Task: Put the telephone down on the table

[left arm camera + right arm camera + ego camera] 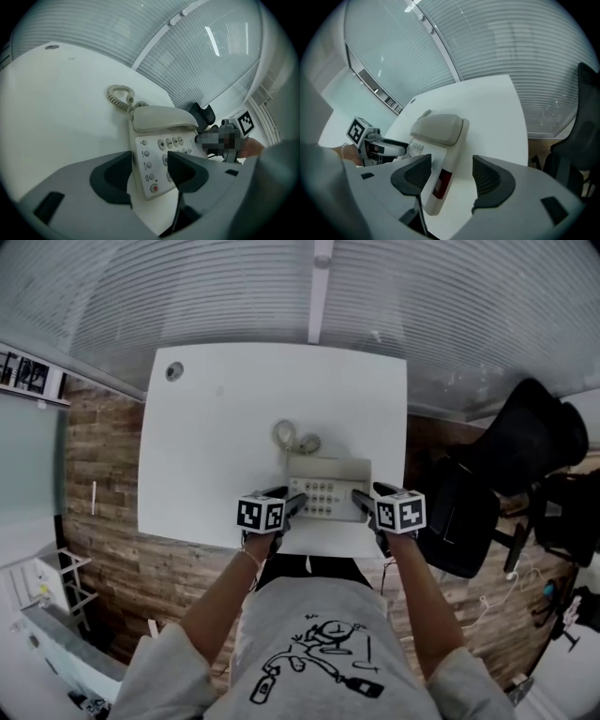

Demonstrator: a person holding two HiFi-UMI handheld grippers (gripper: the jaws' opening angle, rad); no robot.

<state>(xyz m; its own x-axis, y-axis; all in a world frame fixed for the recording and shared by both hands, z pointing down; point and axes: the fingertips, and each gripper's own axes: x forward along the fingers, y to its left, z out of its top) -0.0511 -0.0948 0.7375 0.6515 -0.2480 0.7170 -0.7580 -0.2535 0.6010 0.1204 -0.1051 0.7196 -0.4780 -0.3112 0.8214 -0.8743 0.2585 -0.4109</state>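
Observation:
A beige desk telephone (326, 486) sits flat on the white table (216, 427) close to its near edge, handset (161, 118) in its cradle and coiled cord (291, 439) behind it. My left gripper (298, 505) is open at the phone's left front corner (149, 187), with one jaw over the keypad and the other over the table beside it. At the phone's right side (440, 180) my right gripper (361, 501) is also open and straddles that edge, with bare table showing between the phone and its outer jaw. Neither gripper's pads press on the phone.
The table's near edge lies just under both grippers, with wood floor (112, 549) below. A black office chair (525, 465) stands to the right of the table. A round cable hole (174, 371) is at the table's far left corner. Ribbed glass walls rise behind.

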